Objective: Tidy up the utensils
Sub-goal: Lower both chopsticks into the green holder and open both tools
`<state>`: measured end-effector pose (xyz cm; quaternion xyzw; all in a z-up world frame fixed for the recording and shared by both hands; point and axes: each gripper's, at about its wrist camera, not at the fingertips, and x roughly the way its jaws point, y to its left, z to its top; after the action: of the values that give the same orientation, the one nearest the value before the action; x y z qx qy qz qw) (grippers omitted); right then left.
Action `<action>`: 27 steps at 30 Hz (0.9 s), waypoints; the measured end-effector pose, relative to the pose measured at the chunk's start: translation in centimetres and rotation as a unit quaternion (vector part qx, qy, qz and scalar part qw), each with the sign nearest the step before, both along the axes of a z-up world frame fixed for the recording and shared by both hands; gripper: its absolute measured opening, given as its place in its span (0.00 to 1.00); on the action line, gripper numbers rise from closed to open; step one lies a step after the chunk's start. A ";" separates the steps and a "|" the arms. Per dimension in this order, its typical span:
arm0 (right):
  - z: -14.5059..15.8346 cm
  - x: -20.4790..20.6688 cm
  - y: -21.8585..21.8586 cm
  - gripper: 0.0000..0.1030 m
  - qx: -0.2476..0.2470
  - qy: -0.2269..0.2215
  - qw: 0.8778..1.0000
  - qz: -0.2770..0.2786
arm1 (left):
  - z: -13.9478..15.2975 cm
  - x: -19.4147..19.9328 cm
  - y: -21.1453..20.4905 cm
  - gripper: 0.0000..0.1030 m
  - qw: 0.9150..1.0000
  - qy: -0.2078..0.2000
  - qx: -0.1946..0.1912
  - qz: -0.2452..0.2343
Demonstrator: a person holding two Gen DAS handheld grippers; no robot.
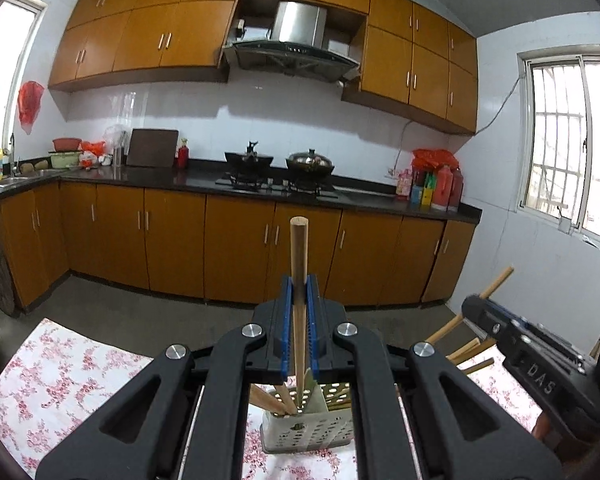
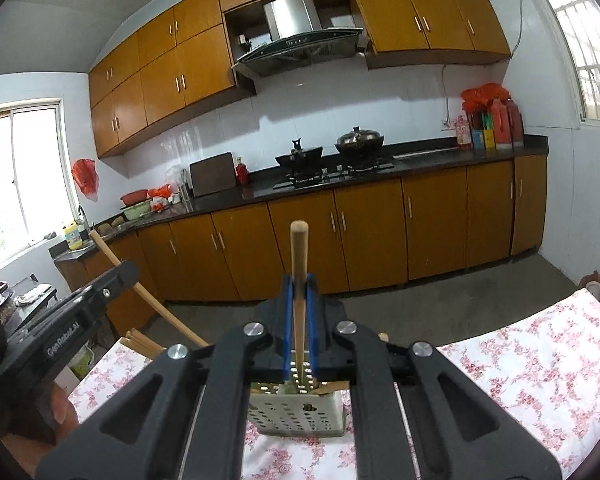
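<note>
My left gripper (image 1: 299, 286) is shut on a wooden chopstick (image 1: 299, 252) that stands upright between the blue pads, its lower end above a perforated white utensil holder (image 1: 308, 428) on the table. Other chopsticks (image 1: 274, 400) lean inside that holder. In the right wrist view my right gripper (image 2: 299, 285) is shut on another upright wooden chopstick (image 2: 299, 256), over the same utensil holder (image 2: 296, 412). The right gripper shows at the right edge of the left view (image 1: 496, 320); the left gripper shows at the left of the right view (image 2: 84, 308).
A table with a pink floral cloth (image 2: 520, 360) carries the holder. More chopsticks (image 2: 140, 342) lie at its far left edge. Beyond the grey floor stand orange kitchen cabinets (image 1: 236, 248), a dark counter and a stove with two pots (image 1: 284, 164).
</note>
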<state>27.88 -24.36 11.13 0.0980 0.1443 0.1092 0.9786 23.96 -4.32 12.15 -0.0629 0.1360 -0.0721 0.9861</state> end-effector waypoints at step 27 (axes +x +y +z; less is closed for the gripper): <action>1.0 1.3 -0.2 0.07 0.010 0.031 0.999 0.008 | -0.5 1.4 -0.3 0.07 0.999 0.037 0.001 -0.013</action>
<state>29.15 -24.58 12.17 0.1100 0.1746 0.1158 0.9716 25.35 -4.64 11.61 -0.0627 0.1729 -0.0822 0.9795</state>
